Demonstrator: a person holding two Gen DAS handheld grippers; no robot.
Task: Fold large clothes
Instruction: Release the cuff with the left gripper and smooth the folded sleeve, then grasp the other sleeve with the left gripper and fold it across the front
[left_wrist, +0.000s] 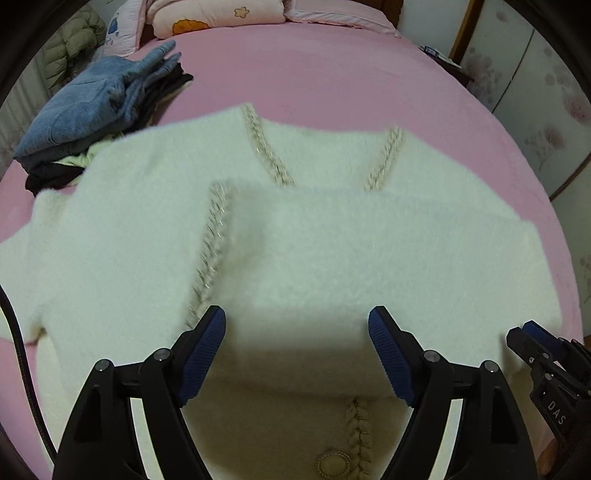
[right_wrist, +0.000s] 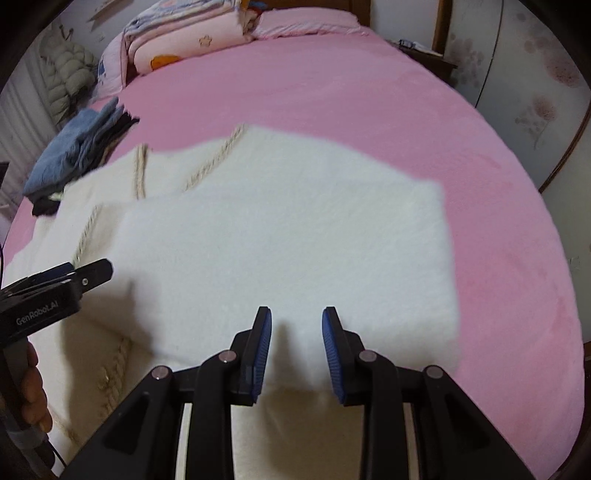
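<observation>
Left wrist view: left tool (left_wrist: 297, 350) released, right tool (right_wrist: 296, 350) released too; sweater (left_wrist: 332, 251) half-folded flat on bed (left_wrist: 332, 81) for creasing.

I saw a fluffy, matt white knitted cardigan (left_wrist: 332, 240) with braided rope-like trim (left_wrist: 269, 147) lying on a soft pink fleece bedsheet (right_wrist: 332, 92); my left gripper (left_wrist: 297, 350) had ribbed blue rubbery pads (left_wrist: 205, 354) on matt black plastic.
</observation>
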